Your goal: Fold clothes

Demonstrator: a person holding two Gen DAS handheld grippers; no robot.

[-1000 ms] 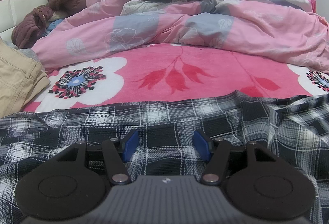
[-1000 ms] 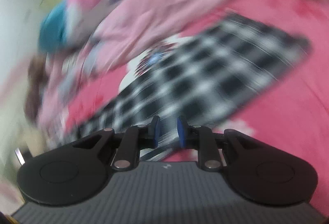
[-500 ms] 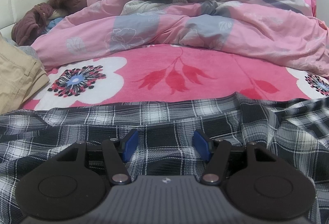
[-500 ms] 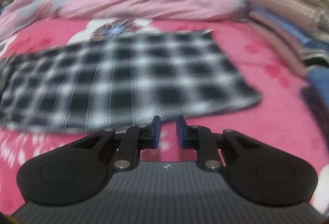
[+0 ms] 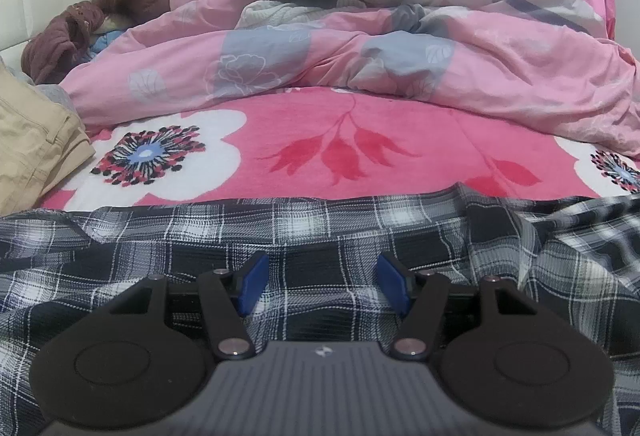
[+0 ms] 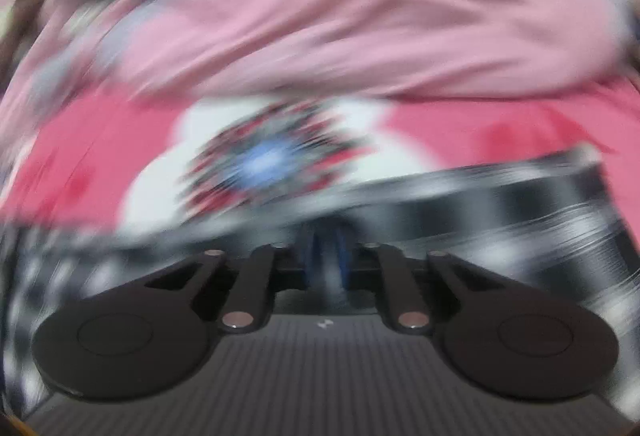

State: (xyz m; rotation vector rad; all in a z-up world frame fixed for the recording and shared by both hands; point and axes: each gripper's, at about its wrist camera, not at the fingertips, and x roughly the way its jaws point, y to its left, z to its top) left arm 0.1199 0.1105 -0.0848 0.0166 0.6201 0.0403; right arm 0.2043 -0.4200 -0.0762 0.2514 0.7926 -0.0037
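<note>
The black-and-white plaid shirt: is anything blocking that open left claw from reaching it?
Nothing visible. The left claw hangs open directly over the black-and-white plaid shirt, with only bare cloth between its blue pads. The folded beige garment lies off to the side.

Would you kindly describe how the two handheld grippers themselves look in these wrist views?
Both match: the left gripper and right gripper have blue finger pads on black linkage arms with silver pivot pins, two round black discs, and a grey ribbed body bearing a small white logo.
</note>
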